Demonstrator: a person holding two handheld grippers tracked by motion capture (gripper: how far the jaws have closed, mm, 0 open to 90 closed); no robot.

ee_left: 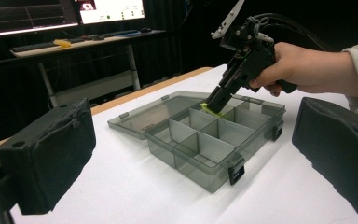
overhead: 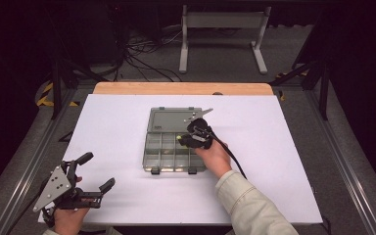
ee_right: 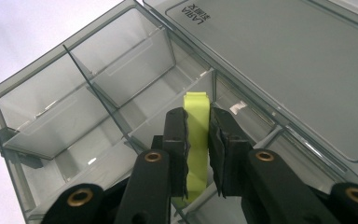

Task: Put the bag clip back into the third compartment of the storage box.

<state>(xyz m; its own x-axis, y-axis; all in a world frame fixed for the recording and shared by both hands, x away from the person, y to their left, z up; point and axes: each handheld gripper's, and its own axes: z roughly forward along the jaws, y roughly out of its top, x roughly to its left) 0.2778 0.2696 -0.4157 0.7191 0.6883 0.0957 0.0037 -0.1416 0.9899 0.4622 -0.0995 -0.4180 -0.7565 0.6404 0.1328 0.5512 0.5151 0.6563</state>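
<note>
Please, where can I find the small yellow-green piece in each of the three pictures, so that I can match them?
High view: the yellow-green piece is a small spot at the tip of the right gripper, over the open box's back row.
Left gripper view: it lies under the same gripper's tip, right of centre.
Right gripper view: it stands pinched between the jaws, centre.
Shared landmark: the grey compartment box.
</note>
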